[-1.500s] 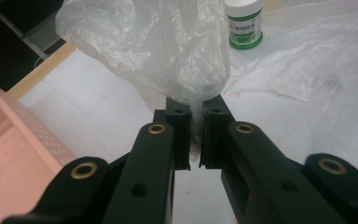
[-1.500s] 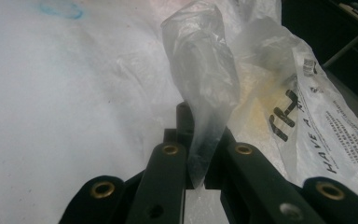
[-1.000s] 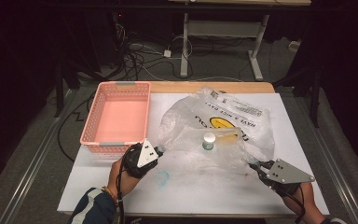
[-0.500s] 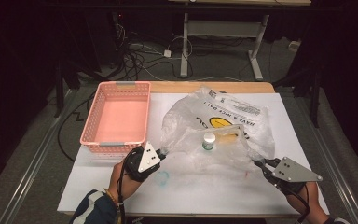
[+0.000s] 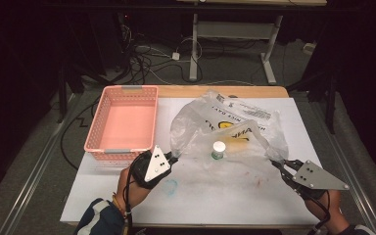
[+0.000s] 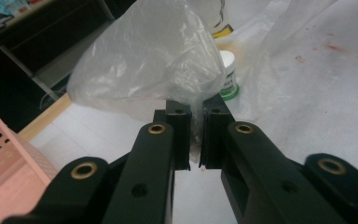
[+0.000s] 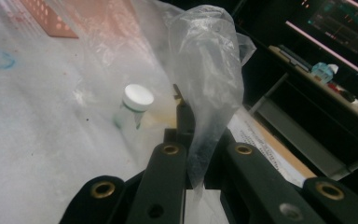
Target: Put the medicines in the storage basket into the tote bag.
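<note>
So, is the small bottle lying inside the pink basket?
No, the bottle stands upright under the plastic bag, beside the empty pink basket.

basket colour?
Pink, with a perforated dot pattern in its walls: the basket shows best in the high view.

A dark room: tangled cables [image 5: 147, 61] on grey floor [image 5: 235, 63], beside a white desk frame [image 5: 235, 34].

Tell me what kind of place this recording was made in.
Probably a lab or workshop bench set up for recording, not a home: a white-covered table in a dark room, loose cables on the floor behind it, an adjustable desk frame, and a lit monitor on a far bench.
</note>
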A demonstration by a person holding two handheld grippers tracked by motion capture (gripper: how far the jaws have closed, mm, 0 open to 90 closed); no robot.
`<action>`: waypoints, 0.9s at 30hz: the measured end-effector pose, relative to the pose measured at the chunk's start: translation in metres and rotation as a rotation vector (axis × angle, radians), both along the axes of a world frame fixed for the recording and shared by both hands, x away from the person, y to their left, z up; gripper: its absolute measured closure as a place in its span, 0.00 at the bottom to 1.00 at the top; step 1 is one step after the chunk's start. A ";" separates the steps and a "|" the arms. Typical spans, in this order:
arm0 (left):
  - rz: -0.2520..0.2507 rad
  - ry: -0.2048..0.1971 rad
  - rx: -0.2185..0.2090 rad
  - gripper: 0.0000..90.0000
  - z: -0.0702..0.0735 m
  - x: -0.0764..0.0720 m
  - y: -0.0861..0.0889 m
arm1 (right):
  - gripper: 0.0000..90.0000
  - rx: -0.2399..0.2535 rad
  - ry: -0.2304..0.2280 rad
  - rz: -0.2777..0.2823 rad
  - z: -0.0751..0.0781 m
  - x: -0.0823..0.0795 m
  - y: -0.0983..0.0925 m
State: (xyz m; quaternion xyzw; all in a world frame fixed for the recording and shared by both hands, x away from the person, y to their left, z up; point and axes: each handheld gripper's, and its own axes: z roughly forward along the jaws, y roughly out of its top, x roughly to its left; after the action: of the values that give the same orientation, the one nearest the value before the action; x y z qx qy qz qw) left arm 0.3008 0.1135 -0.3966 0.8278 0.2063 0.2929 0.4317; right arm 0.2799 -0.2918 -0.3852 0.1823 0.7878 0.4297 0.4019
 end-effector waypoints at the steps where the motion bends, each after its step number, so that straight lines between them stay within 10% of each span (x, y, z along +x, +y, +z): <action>1: 0.003 -0.004 -0.005 0.92 0.001 -0.001 0.001 | 1.00 -0.001 -0.007 0.002 0.002 0.000 0.000; 27: 0.003 -0.097 -0.097 0.92 0.040 -0.010 0.015 | 1.00 0.034 -0.108 0.007 0.041 0.009 0.009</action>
State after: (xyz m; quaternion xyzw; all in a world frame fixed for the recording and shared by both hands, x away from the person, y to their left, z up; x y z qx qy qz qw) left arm 0.2906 0.1287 -0.3571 0.7904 0.2004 0.3232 0.4803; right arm 0.2890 -0.2825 -0.3445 0.1632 0.7582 0.4536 0.4390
